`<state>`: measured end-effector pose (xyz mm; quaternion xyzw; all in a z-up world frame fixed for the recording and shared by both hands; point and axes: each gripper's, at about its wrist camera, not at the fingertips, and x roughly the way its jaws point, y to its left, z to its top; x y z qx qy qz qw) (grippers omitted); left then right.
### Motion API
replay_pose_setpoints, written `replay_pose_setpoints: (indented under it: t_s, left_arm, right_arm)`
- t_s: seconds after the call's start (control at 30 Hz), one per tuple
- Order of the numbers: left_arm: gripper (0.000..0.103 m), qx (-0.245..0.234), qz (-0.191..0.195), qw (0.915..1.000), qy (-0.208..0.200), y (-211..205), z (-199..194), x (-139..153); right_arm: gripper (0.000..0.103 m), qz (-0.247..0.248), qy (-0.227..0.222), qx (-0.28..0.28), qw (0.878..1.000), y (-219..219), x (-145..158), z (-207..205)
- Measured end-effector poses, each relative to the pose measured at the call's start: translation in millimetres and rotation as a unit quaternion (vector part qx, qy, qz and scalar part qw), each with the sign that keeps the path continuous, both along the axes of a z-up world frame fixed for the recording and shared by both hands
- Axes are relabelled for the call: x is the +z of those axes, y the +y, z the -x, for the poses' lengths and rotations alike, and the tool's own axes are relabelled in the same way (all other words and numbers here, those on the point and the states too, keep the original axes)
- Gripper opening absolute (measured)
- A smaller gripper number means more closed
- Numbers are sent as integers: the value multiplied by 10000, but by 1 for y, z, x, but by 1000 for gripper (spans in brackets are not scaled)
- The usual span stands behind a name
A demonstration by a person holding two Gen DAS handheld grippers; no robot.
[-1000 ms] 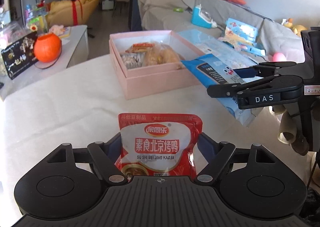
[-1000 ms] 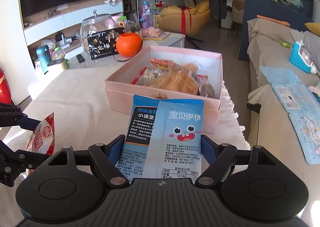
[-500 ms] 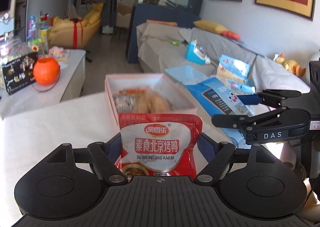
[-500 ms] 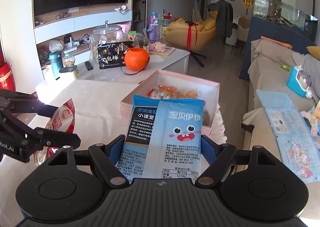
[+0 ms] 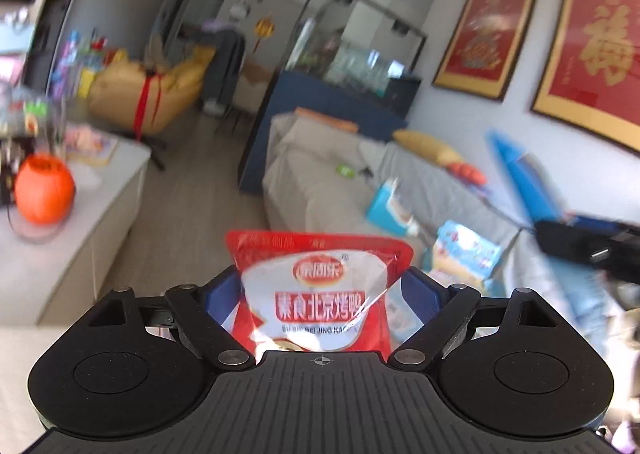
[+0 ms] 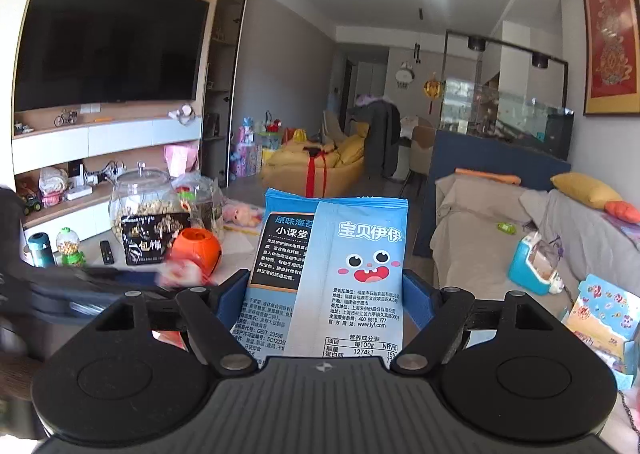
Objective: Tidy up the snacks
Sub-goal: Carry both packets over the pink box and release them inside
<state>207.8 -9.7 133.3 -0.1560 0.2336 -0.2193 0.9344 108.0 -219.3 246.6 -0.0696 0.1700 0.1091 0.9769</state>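
Note:
My left gripper (image 5: 320, 290) is shut on a red snack pouch (image 5: 320, 286) with white Chinese lettering, held upright in the air. My right gripper (image 6: 326, 294) is shut on a light blue snack bag (image 6: 344, 266) with a cartoon face, also held up. The right gripper and its blue bag (image 5: 524, 178) show blurred at the right of the left wrist view. The left gripper (image 6: 80, 290) shows blurred at the lower left of the right wrist view. The pink snack box is out of both views.
An orange pumpkin lantern (image 5: 44, 190) sits on a white low table (image 5: 60, 254) at the left. A glass jar (image 6: 144, 202) stands behind it. A grey covered sofa (image 5: 400, 194) with toys runs along the right. A TV wall (image 6: 108, 46) is at the left.
Both grippers have risen and tilted up with their packs. The pink box and white tabletop have dropped out of view. Both views now look across the room.

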Motion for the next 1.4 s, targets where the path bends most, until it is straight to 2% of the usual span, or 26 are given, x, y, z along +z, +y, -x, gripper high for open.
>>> replay_pose_setpoints:
  t_s: [0.03, 0.13, 0.2, 0.33, 0.43, 0.57, 0.67, 0.77, 0.8, 0.87, 0.93, 1.03, 1.13, 1.2, 1.33, 1.4]
  left_arm:
    - [90, 11, -1, 9998, 201, -3, -10, -16]
    - [79, 61, 124, 9980, 618, 7, -29, -55]
    - [79, 80, 307, 9975, 625, 16, -28, -63]
    - [79, 145, 569, 9979, 278, 42, -3, -58]
    - [79, 431, 440, 9981, 82, 59, 23, -54]
    - [79, 603, 79, 9978, 273, 69, 46, -62]
    - [79, 563, 83, 9974, 435, 76, 65, -69]
    - [79, 531, 75, 9973, 502, 84, 84, -72]
    - [79, 508, 68, 9974, 512, 88, 92, -71]
    - [79, 527, 105, 9974, 470, 96, 105, -72]
    - [79, 636, 250, 9968, 413, 107, 114, -74]
    - [79, 730, 588, 9949, 381, 116, 117, -81]
    - [79, 673, 681, 9945, 433, 115, 115, -90]
    - [79, 604, 666, 9944, 553, 114, 114, -95]
    - [79, 608, 625, 9945, 577, 114, 113, -96]
    - [79, 633, 570, 9947, 570, 113, 115, -96]
  right_arm:
    - [80, 55, 47, -16, 10000, 1, -4, -5]
    - [80, 250, 166, -45, 9995, 3, -22, -20]
    - [80, 223, 319, -32, 9992, 3, -35, -31]
    - [80, 41, 695, 8, 9976, 3, -59, -54]
    - [80, 15, 879, 55, 9961, 15, -74, -66]
    - [80, -140, 1142, 205, 9932, 33, -92, -86]
    - [80, -248, 1240, 271, 9916, 59, -109, -110]
    - [80, -44, 1208, 154, 9925, 93, -131, -147]
    - [80, 72, 1325, 27, 9912, 102, -142, -162]
    - [79, 74, 1800, -73, 9836, 109, -161, -185]
    - [79, -165, 2252, 59, 9742, 105, -179, -190]
    - [80, 39, 2255, 338, 9736, 108, -193, -168]
    - [87, 235, 2227, 580, 9729, 109, -192, -148]
    - [87, 270, 2277, 669, 9711, 108, -186, -144]
    - [87, -63, 2175, 551, 9745, 96, -160, -149]
    - [87, -376, 2137, 193, 9760, 92, -155, -164]
